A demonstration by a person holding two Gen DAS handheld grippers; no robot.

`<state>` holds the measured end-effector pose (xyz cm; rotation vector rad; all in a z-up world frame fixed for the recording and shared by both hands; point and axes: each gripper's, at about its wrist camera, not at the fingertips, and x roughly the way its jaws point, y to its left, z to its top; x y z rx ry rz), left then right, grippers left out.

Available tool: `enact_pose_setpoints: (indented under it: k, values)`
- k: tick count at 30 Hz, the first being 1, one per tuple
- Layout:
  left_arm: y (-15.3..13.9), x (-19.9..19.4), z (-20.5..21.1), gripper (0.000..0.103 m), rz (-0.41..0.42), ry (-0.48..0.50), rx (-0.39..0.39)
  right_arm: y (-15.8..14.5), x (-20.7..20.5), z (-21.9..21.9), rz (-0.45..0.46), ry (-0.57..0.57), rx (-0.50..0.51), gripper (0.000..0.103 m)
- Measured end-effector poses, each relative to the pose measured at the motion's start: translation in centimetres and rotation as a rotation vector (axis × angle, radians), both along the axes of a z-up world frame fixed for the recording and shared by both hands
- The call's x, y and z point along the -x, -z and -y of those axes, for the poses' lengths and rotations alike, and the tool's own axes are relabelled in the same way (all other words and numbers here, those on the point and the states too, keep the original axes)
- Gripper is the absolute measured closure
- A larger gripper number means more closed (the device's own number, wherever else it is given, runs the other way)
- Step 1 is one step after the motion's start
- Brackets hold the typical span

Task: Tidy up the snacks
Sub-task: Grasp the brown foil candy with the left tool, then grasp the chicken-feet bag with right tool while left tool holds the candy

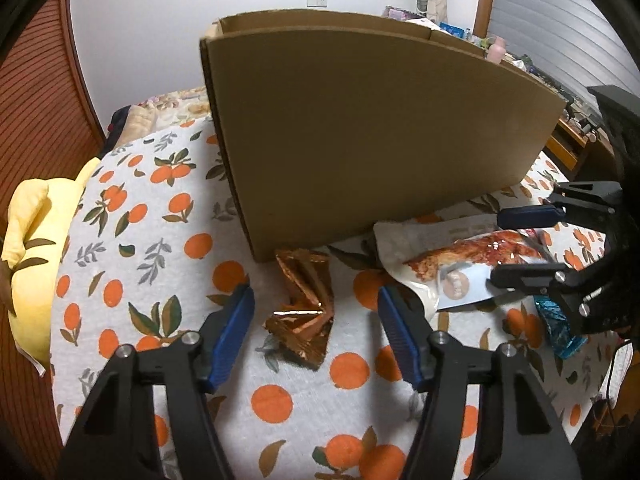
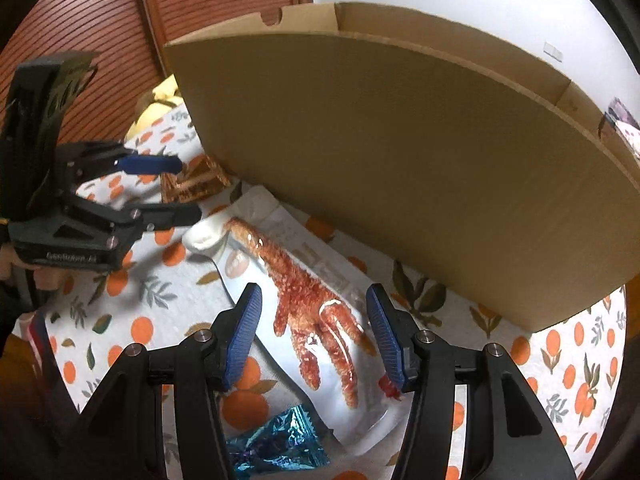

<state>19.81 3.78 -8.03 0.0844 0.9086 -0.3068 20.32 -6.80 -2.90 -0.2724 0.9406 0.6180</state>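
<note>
Lying on an orange-print quilt (image 1: pixel 168 240), the snacks sit before a cardboard box (image 1: pixel 360 128). The left gripper (image 1: pixel 316 320) hangs over a crumpled copper wrapper (image 1: pixel 306 312), its fingers (image 1: pixel 232 332) about half open on either side and not pressing it. The right gripper (image 2: pixel 312 332) straddles a white chicken-feet pouch (image 2: pixel 320 320), fingers (image 2: pixel 244 332) likewise parted, gripping nothing. A blue wrapper (image 2: pixel 280 444) lies just beside the pouch.

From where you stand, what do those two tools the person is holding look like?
Both look alike. The left tool has black angular plastic arms with triangular cut-outs, silver pivot screws, and two ribbed blue pads. The right tool is built the same. Small pale lettering marks the left tool's body in the right wrist view.
</note>
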Motion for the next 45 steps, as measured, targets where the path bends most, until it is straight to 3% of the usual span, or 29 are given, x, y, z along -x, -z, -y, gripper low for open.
enact_pose_setpoints:
  k: [5,8,10,13,22,30,33,41,45]
  values:
    - [0.6,-0.5,-0.3,0.046,-0.001,-0.015,0.005,0.1,0.3,-0.2,-0.003,-0.018,0.010,0.045]
    - [0.6,-0.7,-0.6,0.054,0.007,-0.026,0.011,0.1,0.4,-0.1,-0.005,-0.030,0.014,0.043]
    - [0.6,-0.7,-0.8,0.069,0.018,-0.032,0.000,0.1,0.5,-0.1,-0.005,-0.034,0.019,0.040]
    - [0.7,-0.3,-0.9,0.079,0.030,-0.026,-0.012,0.3,0.6,-0.1,-0.005,-0.040,0.021,0.038]
    - [0.7,1.5,-1.0,0.081,0.028,-0.012,0.011,0.4,-0.2,-0.7,-0.004,-0.050,0.031,0.034]
    - [0.0,3.3,-0.1,0.081,0.046,0.001,0.030,1.0,-1.0,-2.3,0.001,-0.098,0.071,0.023]
    - [-0.4,3.8,0.1,0.081,0.053,0.006,0.041,1.6,-1.4,-3.1,0.024,-0.108,0.129,0.019]
    - [-1.1,4.9,0.4,0.081,0.064,0.013,0.064,2.0,-3.2,-3.0,-0.029,-0.090,0.091,0.017]
    - [-1.3,5.3,0.4,0.081,0.069,0.015,0.071,1.9,-2.7,-2.7,-0.029,-0.081,0.090,0.021]
